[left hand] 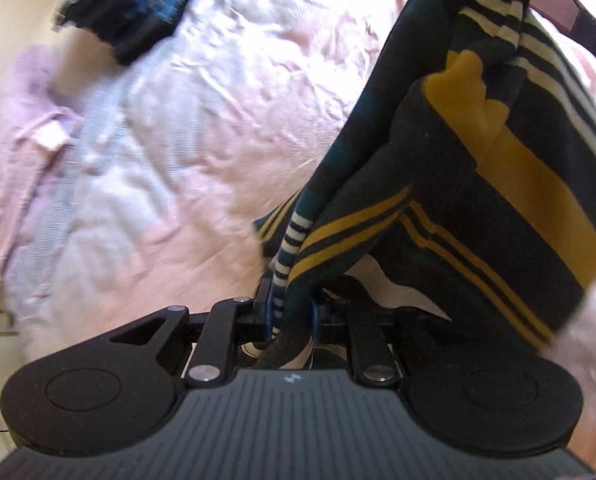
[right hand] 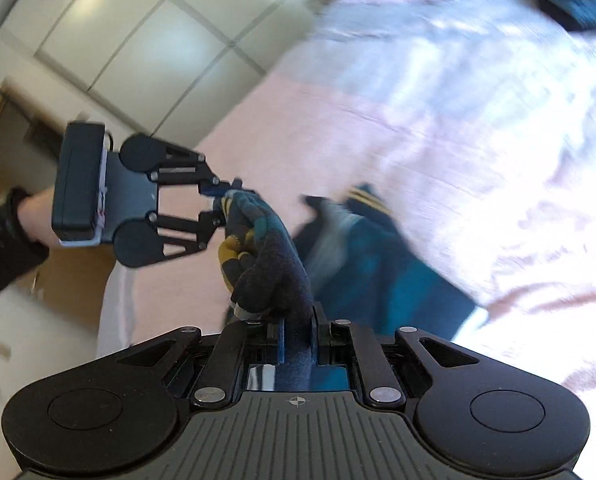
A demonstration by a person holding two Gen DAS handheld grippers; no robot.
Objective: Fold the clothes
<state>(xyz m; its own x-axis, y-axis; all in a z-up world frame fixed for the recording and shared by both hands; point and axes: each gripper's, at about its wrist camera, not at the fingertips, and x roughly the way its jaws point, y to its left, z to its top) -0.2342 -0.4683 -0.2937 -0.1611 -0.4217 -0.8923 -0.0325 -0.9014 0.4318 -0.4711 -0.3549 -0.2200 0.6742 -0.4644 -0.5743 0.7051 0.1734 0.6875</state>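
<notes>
The left gripper (left hand: pixel 291 312) and the right gripper (right hand: pixel 298 334) each have their jaws pinched tight on bunched cloth — seen from the right one, the left sits up and to its left, held by a dark-sleeved hand (right hand: pixel 37 210).

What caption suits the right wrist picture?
Both grippers, right and left, pinch one striped garment above the bed.

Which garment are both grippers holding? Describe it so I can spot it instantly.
On the pale pink bedsheet, look to the lifted garment pinched by the left gripper and right gripper. It is the dark striped sweater, the only piece with mustard and cream stripes, unlike the blue clothing behind.
</notes>
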